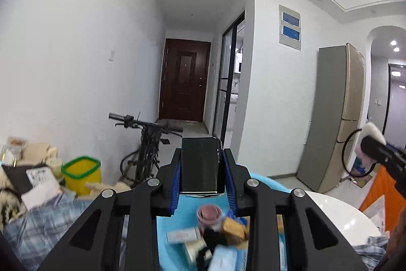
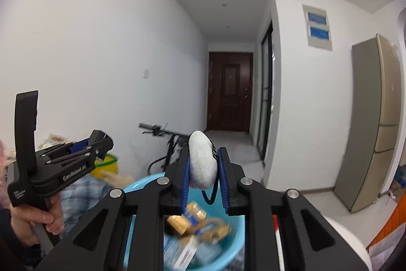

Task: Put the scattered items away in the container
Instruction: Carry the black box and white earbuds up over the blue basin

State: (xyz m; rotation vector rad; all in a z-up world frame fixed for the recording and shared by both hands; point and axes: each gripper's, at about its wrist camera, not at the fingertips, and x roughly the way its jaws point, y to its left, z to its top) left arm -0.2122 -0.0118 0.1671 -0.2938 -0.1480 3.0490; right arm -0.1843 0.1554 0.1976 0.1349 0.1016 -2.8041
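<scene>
My left gripper (image 1: pixel 201 169) is shut on a black phone (image 1: pixel 200 164), held upright above the light blue basin (image 1: pixel 269 182). The basin holds several items: a pink tape roll (image 1: pixel 209 214), biscuit packs (image 1: pixel 234 227) and small boxes (image 1: pixel 181 235). My right gripper (image 2: pixel 204 169) is shut on a white fluffy pouch (image 2: pixel 203 162) with a dark cord loop (image 2: pixel 209 195), above the same basin (image 2: pixel 142 184). The left gripper shows in the right wrist view (image 2: pixel 100 144); the right gripper and pouch show at the left wrist view's right edge (image 1: pixel 373 139).
A yellow bin with a green rim (image 1: pixel 81 174) and piled papers and cloth (image 1: pixel 38 184) lie to the left on plaid fabric (image 1: pixel 45 220). A bicycle (image 1: pixel 147 141) leans on the wall. A white round table (image 1: pixel 337 215) and orange item (image 1: pixel 380 184) are right.
</scene>
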